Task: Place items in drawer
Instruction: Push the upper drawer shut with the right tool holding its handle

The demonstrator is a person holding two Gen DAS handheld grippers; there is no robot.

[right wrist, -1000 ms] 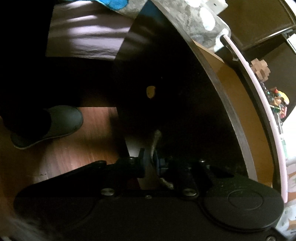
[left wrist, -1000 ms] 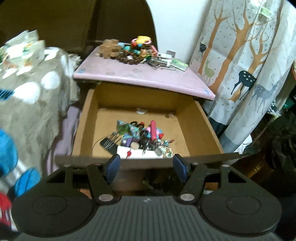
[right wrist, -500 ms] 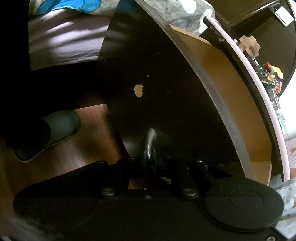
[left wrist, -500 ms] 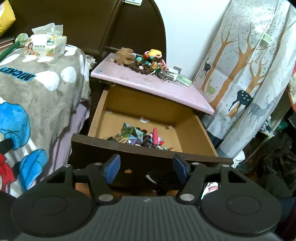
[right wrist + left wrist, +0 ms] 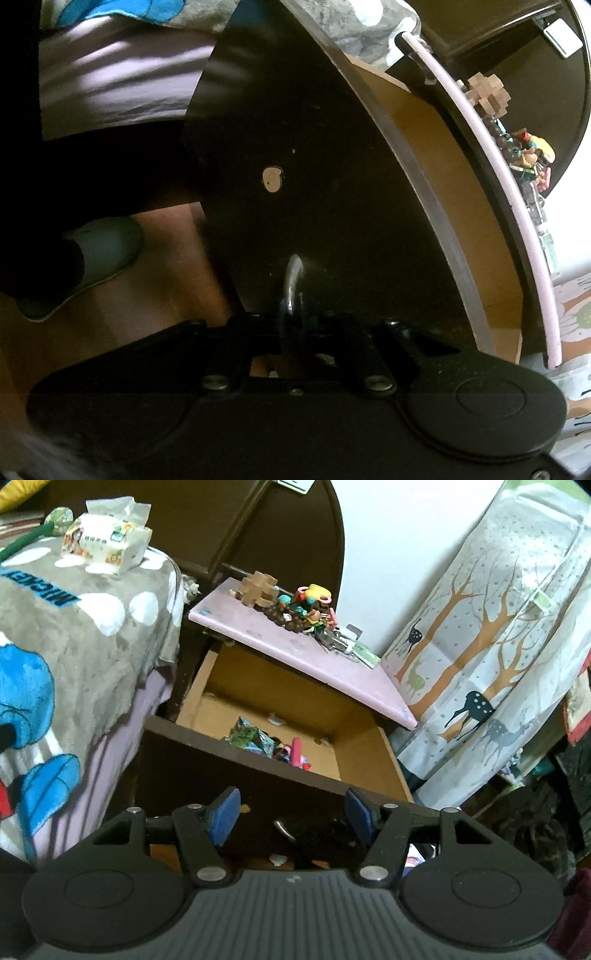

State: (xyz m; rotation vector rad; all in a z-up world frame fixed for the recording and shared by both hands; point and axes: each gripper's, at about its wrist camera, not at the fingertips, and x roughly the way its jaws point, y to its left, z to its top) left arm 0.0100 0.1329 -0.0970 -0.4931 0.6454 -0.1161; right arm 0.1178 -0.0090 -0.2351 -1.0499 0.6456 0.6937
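The wooden drawer (image 5: 354,760) of the nightstand stands open, with a pile of small items (image 5: 273,744) on its floor, including a pink tube and a patterned packet. More trinkets (image 5: 303,613) lie on the pink nightstand top (image 5: 280,646). My left gripper (image 5: 291,818) is open and empty, in front of the dark drawer front (image 5: 221,768). My right gripper (image 5: 291,317) is shut on the metal drawer handle (image 5: 291,280), seen from the side against the dark drawer front (image 5: 314,177).
A bed with a grey cartoon blanket (image 5: 66,635) and a tissue pack (image 5: 107,542) stands left of the nightstand. A tree-and-deer curtain (image 5: 491,638) hangs at the right. A person's foot in a grey slipper (image 5: 99,254) rests on the wooden floor (image 5: 170,266).
My left gripper has drawn back and lower, so the drawer front now hides much of the drawer's floor. My right gripper stays shut on the handle, and the drawer front has shifted in its view.
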